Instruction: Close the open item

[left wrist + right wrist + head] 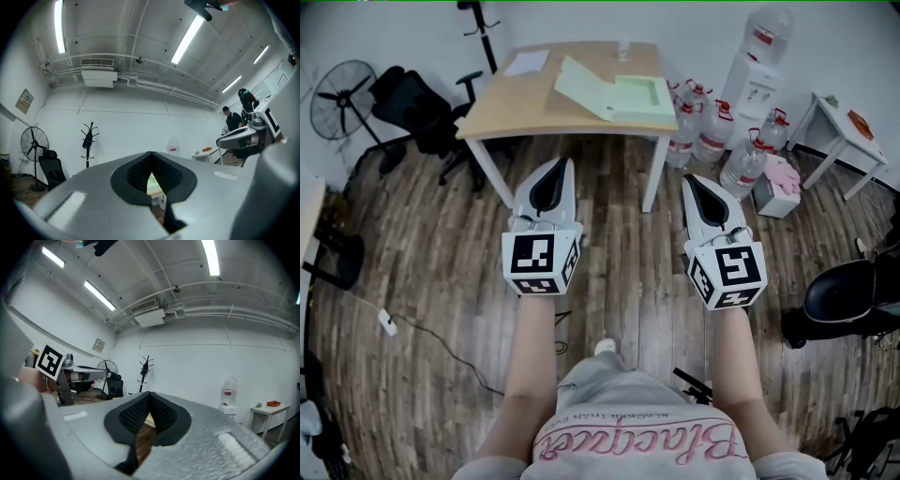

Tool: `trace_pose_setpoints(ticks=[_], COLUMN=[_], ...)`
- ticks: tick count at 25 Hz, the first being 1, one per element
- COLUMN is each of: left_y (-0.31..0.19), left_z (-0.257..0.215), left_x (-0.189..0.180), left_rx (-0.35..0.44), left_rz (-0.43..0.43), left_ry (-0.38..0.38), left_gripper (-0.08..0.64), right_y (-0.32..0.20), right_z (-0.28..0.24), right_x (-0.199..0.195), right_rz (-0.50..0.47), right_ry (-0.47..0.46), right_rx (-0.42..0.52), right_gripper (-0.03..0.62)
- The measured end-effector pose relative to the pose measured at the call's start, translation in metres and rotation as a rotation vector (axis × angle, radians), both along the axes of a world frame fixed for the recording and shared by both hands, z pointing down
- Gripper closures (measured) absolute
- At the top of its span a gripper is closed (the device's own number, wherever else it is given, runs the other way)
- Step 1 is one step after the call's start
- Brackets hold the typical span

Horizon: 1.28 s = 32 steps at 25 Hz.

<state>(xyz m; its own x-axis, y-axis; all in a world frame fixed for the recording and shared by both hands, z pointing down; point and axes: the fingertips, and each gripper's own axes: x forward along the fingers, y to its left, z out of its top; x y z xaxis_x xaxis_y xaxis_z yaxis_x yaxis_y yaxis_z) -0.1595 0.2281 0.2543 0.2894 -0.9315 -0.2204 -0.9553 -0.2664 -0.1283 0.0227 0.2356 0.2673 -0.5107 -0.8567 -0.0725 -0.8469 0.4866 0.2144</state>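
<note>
- The dark wood-plank floor (422, 253) fills most of your head view, and you stand on it facing the desk.
- The light wooden desk with white legs (511, 112) stands ahead of you, well apart from both grippers.
- A black office chair (417, 105) stands left of the desk. A white water dispenser (757, 80) and clear water bottles with red caps (712, 136) stand to its right.
- The pale green flat box (623, 97) lies on the right half of the desk, near the front right corner. Its lid is folded out flat to the left, so it is open, and nothing touches it.
- Your left gripper (566, 165) is held out over the floor and points toward the desk. Its fingers (136, 171) are closed tip to tip with nothing between them.
- Your right gripper (689, 179) is held out beside it, just short of the desk's front right leg. Its fingers (133, 413) are likewise closed on nothing.
- A white sheet of paper (527, 63) lies at the desk's back left, apart from the box.
</note>
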Motion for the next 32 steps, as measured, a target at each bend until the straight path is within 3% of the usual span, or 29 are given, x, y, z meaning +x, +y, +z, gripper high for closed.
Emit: trace_pose_setpoints(ticks=[7, 14, 22, 32], left_y=[-0.064, -0.095, -0.127, -0.208], left_z=[-0.006, -0.01, 0.001, 0.005], left_x=[-0.025, -0.037, -0.036, -0.025], left_rx=[-0.003, 0.005, -0.006, -0.006], left_rz=[0.007, -0.001, 0.003, -0.02], left_ry=[0.024, 0.025, 0.009, 0.011], left_gripper=[0.549, 0.549, 0.549, 0.549], right_y=[-0.058, -0.09, -0.128, -0.21], right_z=[0.004, 0.007, 0.015, 0.022], right_x=[-0.021, -0.019, -0.019, -0.006], right_rz=[0.036, 0.051, 0.048, 0.036], right_ry=[0.023, 0.022, 0.011, 0.003], right_rx=[-0.024, -0.044, -0.045, -0.05], right_gripper=[0.589, 0.589, 0.589, 0.589])
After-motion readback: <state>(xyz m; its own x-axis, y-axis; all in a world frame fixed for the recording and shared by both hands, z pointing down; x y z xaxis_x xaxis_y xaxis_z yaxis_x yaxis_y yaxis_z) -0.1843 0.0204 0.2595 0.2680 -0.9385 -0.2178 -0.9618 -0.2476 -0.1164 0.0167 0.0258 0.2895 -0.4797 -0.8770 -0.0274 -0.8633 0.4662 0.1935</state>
